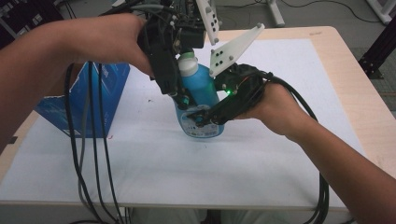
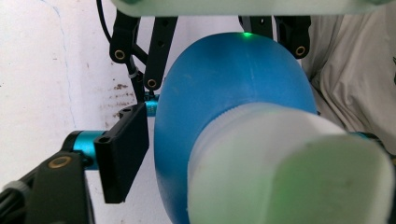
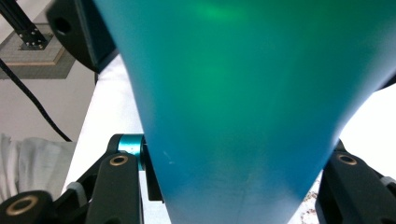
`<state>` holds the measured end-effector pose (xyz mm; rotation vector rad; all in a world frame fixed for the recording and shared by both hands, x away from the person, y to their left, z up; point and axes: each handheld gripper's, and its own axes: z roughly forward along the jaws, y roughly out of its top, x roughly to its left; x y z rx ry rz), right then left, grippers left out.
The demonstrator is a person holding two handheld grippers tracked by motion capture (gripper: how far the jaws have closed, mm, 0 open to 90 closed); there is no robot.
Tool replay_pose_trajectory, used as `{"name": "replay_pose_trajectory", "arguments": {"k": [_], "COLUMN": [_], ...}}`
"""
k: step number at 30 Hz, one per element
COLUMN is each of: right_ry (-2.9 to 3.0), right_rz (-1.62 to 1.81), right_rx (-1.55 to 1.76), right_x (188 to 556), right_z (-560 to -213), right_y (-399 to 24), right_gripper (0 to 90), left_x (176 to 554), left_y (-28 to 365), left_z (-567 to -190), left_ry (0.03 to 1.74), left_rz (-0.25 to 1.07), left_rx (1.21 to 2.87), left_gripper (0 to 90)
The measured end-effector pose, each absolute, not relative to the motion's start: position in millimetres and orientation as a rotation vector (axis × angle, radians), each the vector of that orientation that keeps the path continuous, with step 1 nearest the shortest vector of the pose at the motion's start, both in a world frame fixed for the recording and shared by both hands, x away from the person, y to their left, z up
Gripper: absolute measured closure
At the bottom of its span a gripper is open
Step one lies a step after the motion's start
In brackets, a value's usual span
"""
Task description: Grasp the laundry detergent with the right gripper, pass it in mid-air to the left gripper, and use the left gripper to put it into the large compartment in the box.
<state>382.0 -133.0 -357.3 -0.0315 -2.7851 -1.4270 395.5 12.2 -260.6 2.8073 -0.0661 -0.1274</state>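
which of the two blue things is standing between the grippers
The blue bottle with the white cap, mid-table; the blue box sits apart at the table's left edge.

Left arm: enters the high view from 9 o'clock, forearm level, hand over its gripper's top at 11 o'clock.
Left gripper: points down, body upright; fingers partly apart, one black pad beside the bottle, not clearly pressing it.
Right arm: comes in from 4 o'clock, forearm slanting up to centre, wrist bent inward.
Right gripper: lies level, pointing toward 9 o'clock; fingers clamped on the bottle's lower body from both sides.
Cables: hang from both grippers toward 6 o'clock.
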Motion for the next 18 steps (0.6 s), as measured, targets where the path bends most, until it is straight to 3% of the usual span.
{"name": "replay_pose_trajectory", "arguments": {"k": [18], "right_ry": [-2.766], "right_rz": [-1.426], "right_rx": [-0.041], "right_x": [382.2], "right_z": [-359.3], "right_y": [-131.9], "right_gripper": [46.5], "left_x": [393.8], "left_y": [11.5], "left_z": [-259.8], "left_ry": [-0.115], "left_rz": [-0.126], "left_rx": [2.796], "left_gripper": [36.1]}}
